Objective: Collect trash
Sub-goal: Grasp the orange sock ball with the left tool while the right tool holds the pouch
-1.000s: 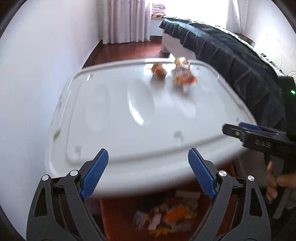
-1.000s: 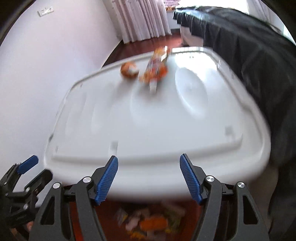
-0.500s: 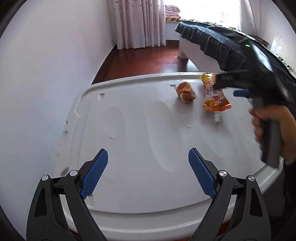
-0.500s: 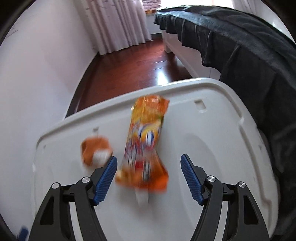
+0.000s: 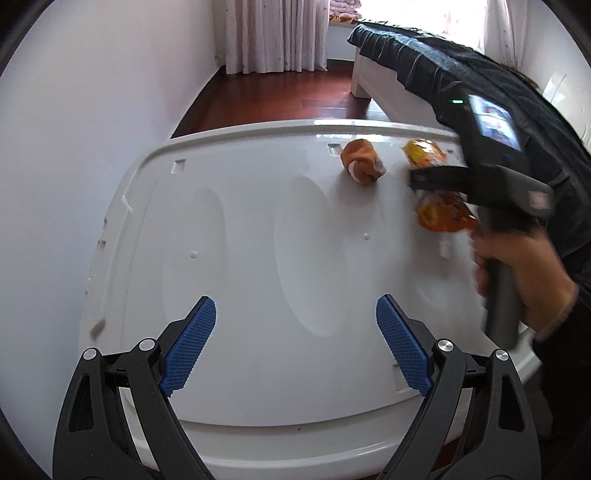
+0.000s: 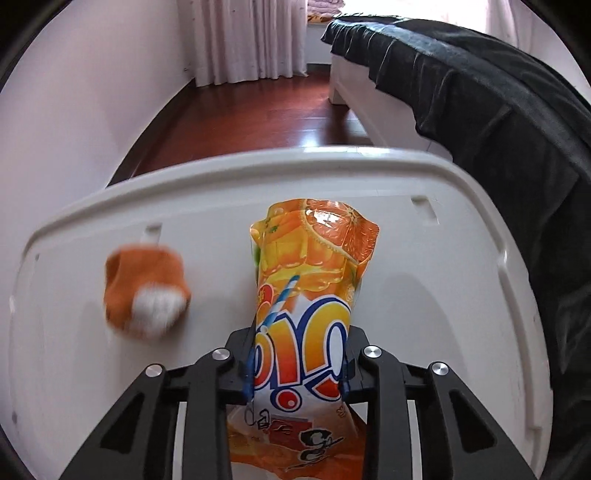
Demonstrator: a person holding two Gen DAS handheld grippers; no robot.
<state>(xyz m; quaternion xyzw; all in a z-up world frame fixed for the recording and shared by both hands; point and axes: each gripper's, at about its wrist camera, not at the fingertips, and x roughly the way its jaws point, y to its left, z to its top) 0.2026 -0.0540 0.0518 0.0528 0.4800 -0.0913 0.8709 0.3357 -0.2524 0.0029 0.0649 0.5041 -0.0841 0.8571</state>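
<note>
An orange juice pouch lies on a white plastic lid at its far right part. My right gripper has the pouch between its jaws, which are closing, and the pads press its sides. A small crumpled orange and white wad lies left of the pouch, apart from it. The left wrist view shows the same pouch and wad, and a hand on the right gripper's handle. My left gripper stands open over the lid's near part with nothing between its fingers.
A bed with a dark cover runs along the right side, close to the lid's edge. A white wall closes off the left. Beyond the lid are a red wooden floor and pale curtains.
My right gripper moved forward over the lid to the pouch and its jaws closed on it. My left gripper moved forward over the lid's near part and stayed open.
</note>
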